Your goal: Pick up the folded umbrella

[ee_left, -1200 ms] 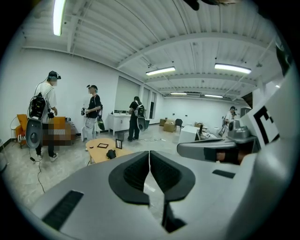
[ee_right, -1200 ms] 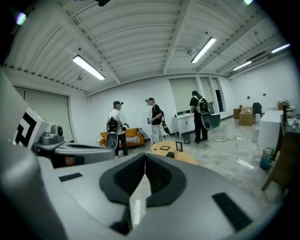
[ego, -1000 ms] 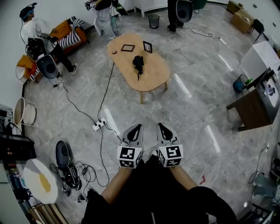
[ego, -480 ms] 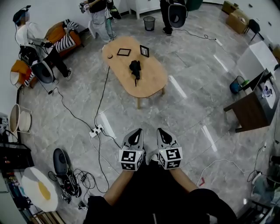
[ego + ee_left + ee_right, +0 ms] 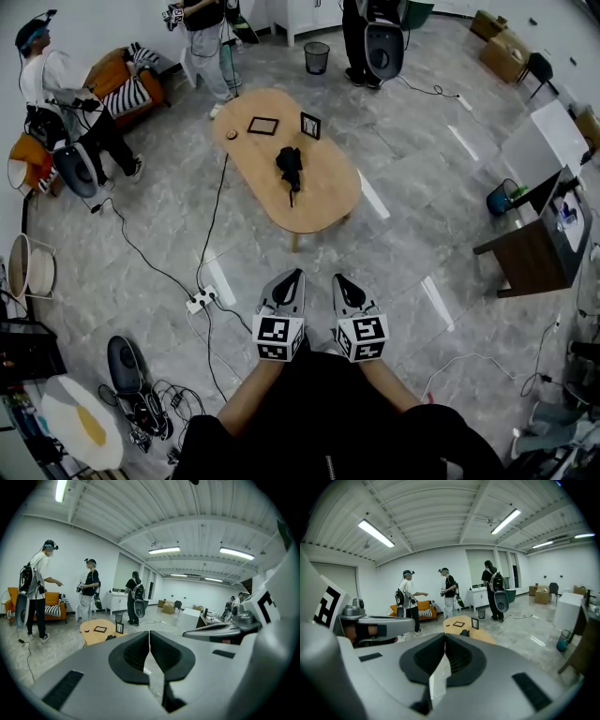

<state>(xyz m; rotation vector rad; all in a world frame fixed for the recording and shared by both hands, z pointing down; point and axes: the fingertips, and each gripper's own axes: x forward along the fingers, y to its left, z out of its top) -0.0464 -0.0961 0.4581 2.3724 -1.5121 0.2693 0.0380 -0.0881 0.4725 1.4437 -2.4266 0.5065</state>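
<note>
Grey floor [image 5: 422, 234] is spreading around an oval wooden surface [image 5: 323, 202]. Left claw [image 5: 292, 276] and right claw [image 5: 340, 280] are hovering side by side well short of it, both clenched and empty. Black folded umbrella [image 5: 290, 164] is lying mid-surface, near a small upright picture frame [image 5: 310, 125].

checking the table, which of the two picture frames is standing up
The right-hand frame in the head view stands upright. The left-hand frame lies flat on the wooden table.
</note>
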